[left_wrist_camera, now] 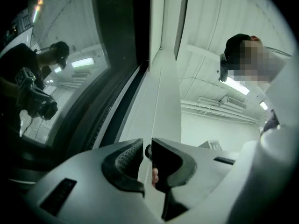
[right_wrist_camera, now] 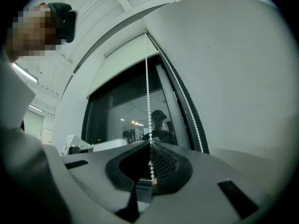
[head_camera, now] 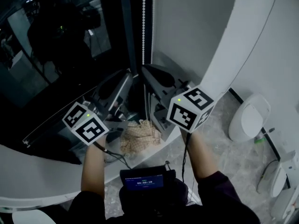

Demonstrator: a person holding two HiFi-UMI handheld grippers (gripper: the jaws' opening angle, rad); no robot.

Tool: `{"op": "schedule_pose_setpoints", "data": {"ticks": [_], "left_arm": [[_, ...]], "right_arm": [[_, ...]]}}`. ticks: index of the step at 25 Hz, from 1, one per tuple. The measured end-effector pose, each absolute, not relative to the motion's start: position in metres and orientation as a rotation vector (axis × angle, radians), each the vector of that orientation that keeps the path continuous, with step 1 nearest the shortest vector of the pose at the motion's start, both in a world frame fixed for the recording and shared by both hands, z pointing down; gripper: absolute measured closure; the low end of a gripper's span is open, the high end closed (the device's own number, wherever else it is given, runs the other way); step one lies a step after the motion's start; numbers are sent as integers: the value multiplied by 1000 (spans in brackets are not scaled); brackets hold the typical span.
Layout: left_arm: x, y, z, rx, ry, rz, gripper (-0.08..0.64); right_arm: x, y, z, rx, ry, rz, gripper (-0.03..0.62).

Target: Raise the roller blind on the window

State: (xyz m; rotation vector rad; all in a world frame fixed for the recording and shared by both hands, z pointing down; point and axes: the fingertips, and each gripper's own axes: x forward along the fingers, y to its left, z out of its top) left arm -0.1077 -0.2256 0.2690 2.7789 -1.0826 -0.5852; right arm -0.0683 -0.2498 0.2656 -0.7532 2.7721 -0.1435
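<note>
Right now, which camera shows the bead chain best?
The right gripper view: the bead chain runs long and clear down into the right gripper, shut on it. The head view shows a short stretch; the left gripper view, only a few beads.

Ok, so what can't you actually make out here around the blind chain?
- Left gripper, left gripper view: jaws nearly together; whether the bead chain runs through the slit is too dim to tell.
- Right gripper view: the right gripper pinches the chain, but its lower end is hidden behind the gripper body.
- Head view: both grippers' jaw tips merge into the dark window, so neither grip reads there.
</note>
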Motion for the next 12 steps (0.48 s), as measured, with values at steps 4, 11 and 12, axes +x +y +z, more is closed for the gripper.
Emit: {"op": "schedule_pose_setpoints", "data": {"ticks": [4,11,12], "left_arm": [[-98,-223,237,2849,-1067,-592,538],[-73,-220,206,2941,-998,-572,534],[-72,-221,205,2941,-1005,-572,534]], "right_arm": [[-74,-238,292,-753,2808,-190,575],[-77,-227,335,-761,2839,-266,580],[-76,-225,337,-757,2838,-273,580]]}}
